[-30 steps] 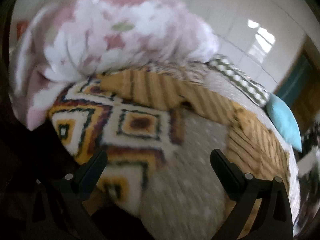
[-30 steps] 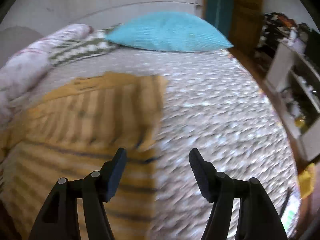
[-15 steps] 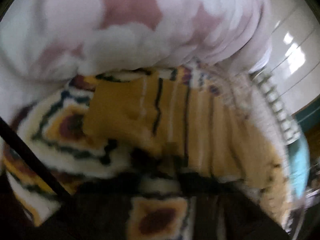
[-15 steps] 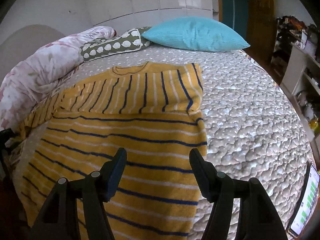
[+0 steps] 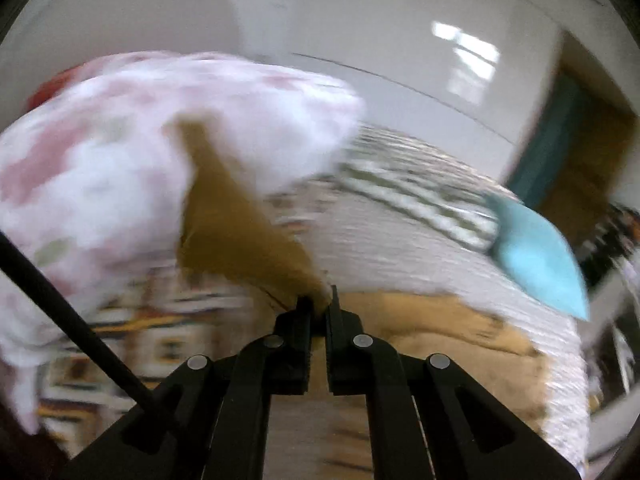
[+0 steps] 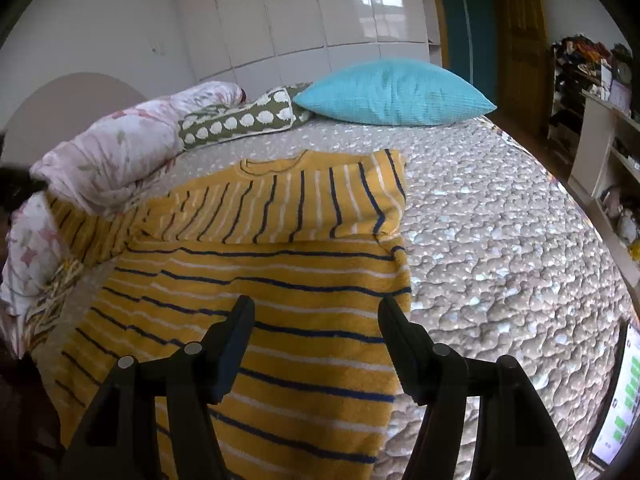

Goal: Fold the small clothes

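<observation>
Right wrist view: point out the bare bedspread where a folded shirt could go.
Free: the quilted bedspread right of the striped shirt, below the blue pillow. Crowded: the left side, where the floral duvet overlaps the shirt's sleeve.

Floral quilt [image 6: 116, 152] crowds shirt's [image 6: 260, 300] left edge; bedspread [image 6: 500, 240] right open

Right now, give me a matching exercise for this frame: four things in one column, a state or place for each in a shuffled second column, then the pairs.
Things:
1. left gripper
2. right gripper
3. turquoise pillow
4. striped yellow shirt

States or places:
A. at the head of the bed
B. open, above the shirt
C. shut on a yellow fabric corner
D. spread on the quilt, one sleeve folded in

Pairs: 1-C, 2-B, 3-A, 4-D
</observation>
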Demonstrator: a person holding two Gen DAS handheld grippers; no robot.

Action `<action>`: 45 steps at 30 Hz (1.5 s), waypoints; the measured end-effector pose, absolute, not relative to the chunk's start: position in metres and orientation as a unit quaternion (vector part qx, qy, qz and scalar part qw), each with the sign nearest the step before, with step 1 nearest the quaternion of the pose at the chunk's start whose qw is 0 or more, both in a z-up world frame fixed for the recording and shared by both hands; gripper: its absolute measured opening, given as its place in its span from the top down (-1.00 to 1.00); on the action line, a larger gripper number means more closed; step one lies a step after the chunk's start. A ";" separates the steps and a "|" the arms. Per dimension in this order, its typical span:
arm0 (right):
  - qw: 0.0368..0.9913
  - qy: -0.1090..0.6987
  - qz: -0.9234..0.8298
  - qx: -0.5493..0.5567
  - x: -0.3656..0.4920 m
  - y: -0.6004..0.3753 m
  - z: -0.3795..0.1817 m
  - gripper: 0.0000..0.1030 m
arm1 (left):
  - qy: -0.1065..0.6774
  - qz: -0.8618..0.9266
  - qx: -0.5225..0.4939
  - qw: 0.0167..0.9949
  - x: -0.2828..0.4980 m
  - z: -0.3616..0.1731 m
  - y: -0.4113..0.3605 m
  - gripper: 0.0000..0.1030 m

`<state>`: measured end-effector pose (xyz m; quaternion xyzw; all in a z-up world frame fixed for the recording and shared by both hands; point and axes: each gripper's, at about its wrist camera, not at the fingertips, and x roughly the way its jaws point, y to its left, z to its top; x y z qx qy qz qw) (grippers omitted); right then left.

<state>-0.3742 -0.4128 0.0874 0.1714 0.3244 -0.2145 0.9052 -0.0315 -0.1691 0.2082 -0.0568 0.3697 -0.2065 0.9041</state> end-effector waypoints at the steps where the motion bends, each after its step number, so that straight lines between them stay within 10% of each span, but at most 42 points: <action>1: 0.905 0.322 -0.215 0.176 -0.377 -0.414 0.087 -0.33 | 0.375 -0.230 -0.054 0.897 -0.037 0.209 -0.192 0.91; 11: 0.892 0.308 -0.227 0.242 -0.413 -0.455 0.073 -0.33 | 0.438 -0.421 0.035 0.794 -0.127 0.149 -0.420 0.86; 15: 0.886 0.306 -0.227 0.266 -0.420 -0.465 0.067 -0.34 | 0.469 -0.429 0.033 0.771 -0.136 0.125 -0.434 0.32; 17: 0.886 0.303 -0.226 0.269 -0.422 -0.467 0.067 -0.34 | 0.464 -0.431 0.025 0.774 -0.142 0.127 -0.422 -0.02; 33: 0.896 0.308 -0.172 0.271 -0.360 -0.459 0.092 -0.34 | 0.376 -0.260 0.073 0.886 -0.176 0.180 -0.171 -0.45; 45: 0.861 0.346 -0.234 0.290 -0.428 -0.456 0.060 -0.34 | 0.478 -0.265 0.033 0.837 -0.173 0.072 -0.120 -0.51</action>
